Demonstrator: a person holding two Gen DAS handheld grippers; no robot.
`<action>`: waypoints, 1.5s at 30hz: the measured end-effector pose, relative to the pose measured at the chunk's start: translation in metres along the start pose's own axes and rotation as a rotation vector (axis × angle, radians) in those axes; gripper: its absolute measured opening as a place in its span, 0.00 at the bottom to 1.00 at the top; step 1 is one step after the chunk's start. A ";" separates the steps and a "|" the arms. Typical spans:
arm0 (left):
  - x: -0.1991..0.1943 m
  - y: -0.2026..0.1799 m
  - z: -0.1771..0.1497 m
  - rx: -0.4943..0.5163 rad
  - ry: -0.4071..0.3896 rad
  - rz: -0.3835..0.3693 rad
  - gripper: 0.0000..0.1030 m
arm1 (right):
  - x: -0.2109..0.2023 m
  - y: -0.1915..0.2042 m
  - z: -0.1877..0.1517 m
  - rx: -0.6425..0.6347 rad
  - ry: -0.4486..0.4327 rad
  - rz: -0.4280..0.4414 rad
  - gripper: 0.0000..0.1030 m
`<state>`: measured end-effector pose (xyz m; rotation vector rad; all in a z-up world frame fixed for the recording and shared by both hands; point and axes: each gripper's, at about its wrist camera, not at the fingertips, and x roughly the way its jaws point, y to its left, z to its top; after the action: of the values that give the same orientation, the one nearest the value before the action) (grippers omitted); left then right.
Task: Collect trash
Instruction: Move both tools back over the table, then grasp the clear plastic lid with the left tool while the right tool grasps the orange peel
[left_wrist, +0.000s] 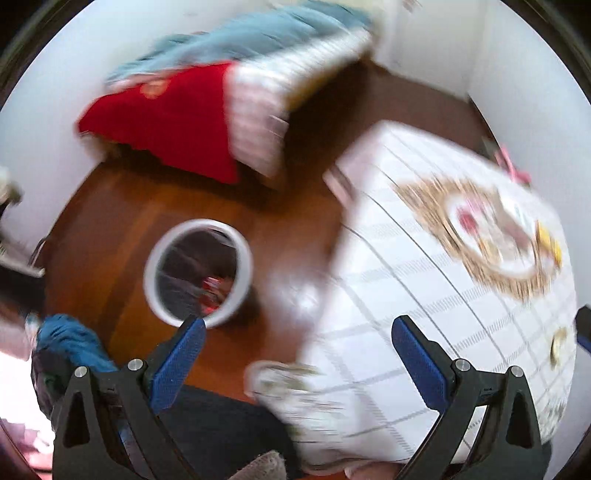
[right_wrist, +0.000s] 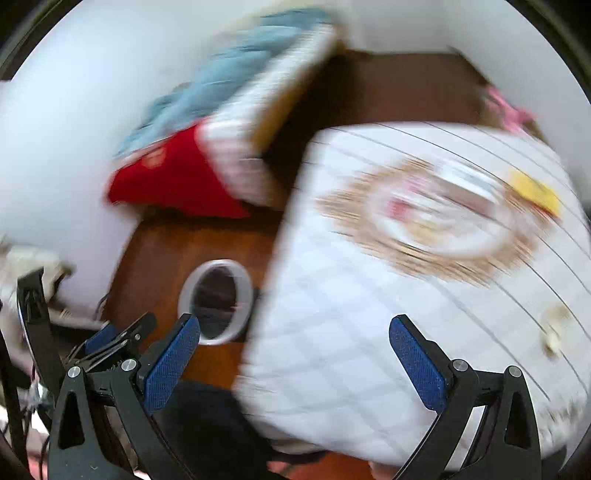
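Looking down from both wrist cameras, the scene is smeared by motion blur, so fine detail is hard to read. At far left in the left wrist view lies a crumpled blue cloth (left_wrist: 70, 341) on the floor. Next comes the round white-rimmed trash bin (left_wrist: 199, 273) standing on the reddish-brown wooden floor (left_wrist: 122, 206); it has a dark liner, and something red and crumpled, probably trash, lies at its bottom. Beyond it, near the pale wall, sits a red cushion (left_wrist: 173, 122) with a light blue blanket (left_wrist: 236, 40) heaped behind it on a striped pad.

The left tongs (left_wrist: 299, 334) hang wide open over the floor just beside the bin, holding nothing; the left blue pad overlaps the bin's rim in the picture. To the right stands the counter (left_wrist: 388, 288), covered in a white checked cloth. On it lies a round woven tan placemat (left_wrist: 428, 206) bearing a white plate (left_wrist: 491, 236) with blurred pink and yellow items. A pale crumpled wrapper (left_wrist: 291, 384) lies at the counter's near corner.

In the right wrist view, the right tongs (right_wrist: 295, 330) are likewise spread wide and empty, with the bin (right_wrist: 216, 301) beside the left finger and the counter (right_wrist: 332, 332) beneath the right one.
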<state>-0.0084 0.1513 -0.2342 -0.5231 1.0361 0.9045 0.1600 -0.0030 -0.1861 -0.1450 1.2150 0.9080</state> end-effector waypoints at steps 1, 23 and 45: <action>0.011 -0.019 -0.003 0.031 0.020 -0.009 1.00 | 0.000 -0.025 -0.001 0.040 0.001 -0.036 1.00; 0.086 -0.217 -0.006 0.333 0.110 -0.032 1.00 | 0.050 -0.240 0.005 0.183 -0.076 -0.339 0.60; 0.098 -0.416 0.054 0.553 0.049 -0.277 0.35 | 0.013 -0.333 0.045 0.461 -0.099 -0.220 0.40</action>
<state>0.3876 0.0025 -0.3135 -0.2123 1.1678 0.3360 0.4165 -0.1887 -0.2983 0.1323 1.2575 0.4239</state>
